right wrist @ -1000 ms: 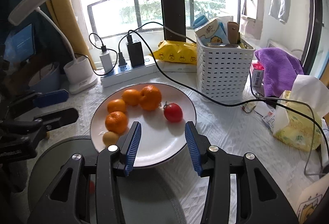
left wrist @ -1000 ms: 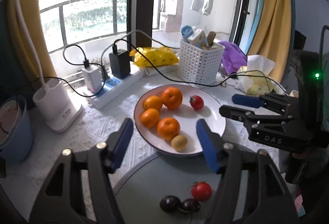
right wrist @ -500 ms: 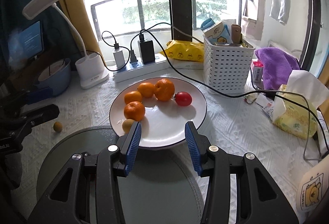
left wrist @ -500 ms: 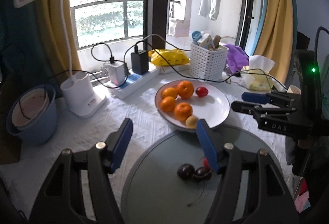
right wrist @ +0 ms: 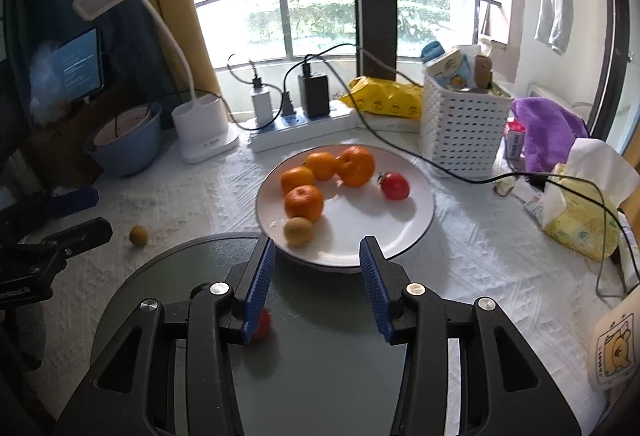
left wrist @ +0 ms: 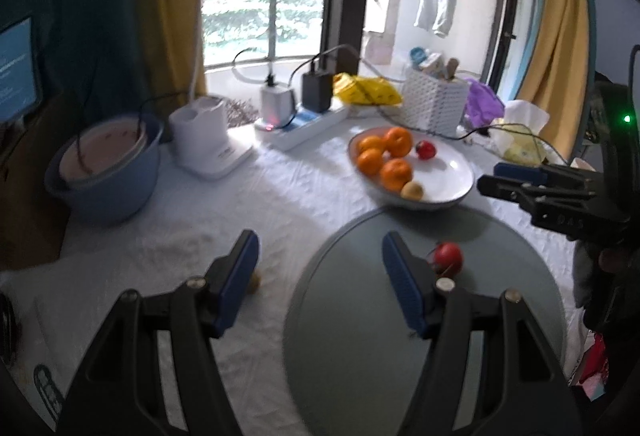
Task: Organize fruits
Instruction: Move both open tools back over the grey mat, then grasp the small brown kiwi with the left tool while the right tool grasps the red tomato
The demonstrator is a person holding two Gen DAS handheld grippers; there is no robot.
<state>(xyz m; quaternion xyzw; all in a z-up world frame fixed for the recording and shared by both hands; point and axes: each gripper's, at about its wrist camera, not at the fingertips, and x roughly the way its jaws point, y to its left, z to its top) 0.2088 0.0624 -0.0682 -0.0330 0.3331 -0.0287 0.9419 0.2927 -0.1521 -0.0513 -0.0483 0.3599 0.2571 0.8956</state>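
left gripper [left wrist: 318,268], blue-padded jaws spread with nothing between them, hangs low in the left wrist view over the seam between the white textured tablecloth [left wrist: 240,204] and the round grey-green tray [left wrist: 400,336]. the relation that counts is with the small yellow-brown round fruit [right wrist: 138,235] lying loose on the cloth. in the right wrist view it sits at the left middle of the frame, just beyond the tip of that gripper, which enters from the left edge. in the left wrist view only a sliver of it peeps out at the lower centre-left, tucked against the inner side of the left-hand pad. so it lies close in and off to the left of the jaw gap, not centred in it. being round, it has no long axis to line up with.

right gripper [right wrist: 316,284], jaws also apart and empty, hovers at the lower centre of its own frame over the near rim of the white round plate [right wrist: 416,220]. that plate holds four oranges, a red tomato and a second yellow-brown fruit. the loose fruit is well apart from this gripper, across the tray. one small red fruit [left wrist: 448,254] rests on the tray beside the left gripper's right-hand pad.

my judgement: the left hand is much the nearer, and needs a small shift to the left to straddle the stray fruit.
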